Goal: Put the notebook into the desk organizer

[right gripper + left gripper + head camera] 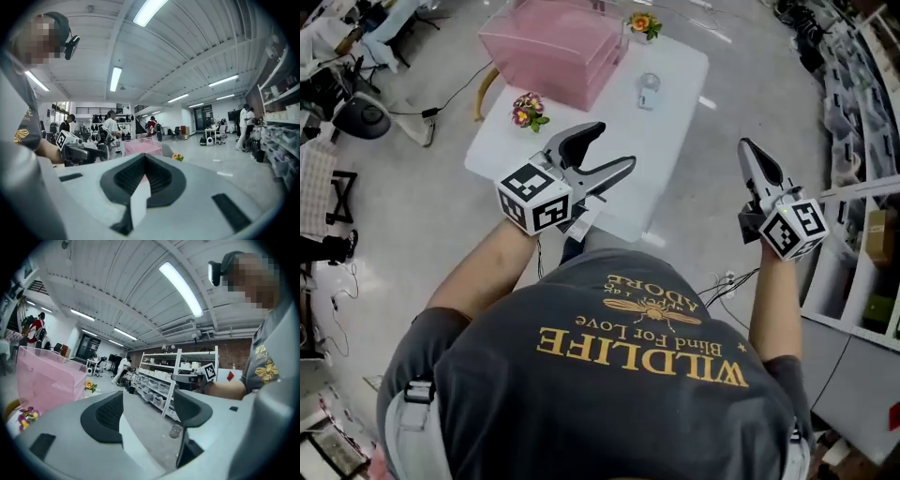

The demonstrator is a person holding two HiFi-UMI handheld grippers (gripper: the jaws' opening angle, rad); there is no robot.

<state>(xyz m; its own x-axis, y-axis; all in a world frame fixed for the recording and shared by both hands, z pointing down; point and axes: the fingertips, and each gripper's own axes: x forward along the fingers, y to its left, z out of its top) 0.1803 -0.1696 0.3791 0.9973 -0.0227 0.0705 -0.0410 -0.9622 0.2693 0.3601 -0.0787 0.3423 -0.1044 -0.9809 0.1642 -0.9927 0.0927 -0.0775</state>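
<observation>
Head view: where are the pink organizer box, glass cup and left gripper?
pink organizer box (553,42), head view, top face.
glass cup (648,91), head view, body.
left gripper (617,143), head view, between fingertips.

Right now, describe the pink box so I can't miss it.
Start at the white table. On its far left corner stands the pink box. It is the only large, see-through pink thing there; the flower pots and clear cup are small.

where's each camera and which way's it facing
Head view: on the person's head, steeply down at table, pink box; shirt, forearms, left gripper, right gripper show.
Left gripper view: rides that gripper, past open jaws toward shelves; right arm shows.
Right gripper view: rides that gripper, past shut jaws into the room; left arm shows.
Shared: all show the pink box.
</observation>
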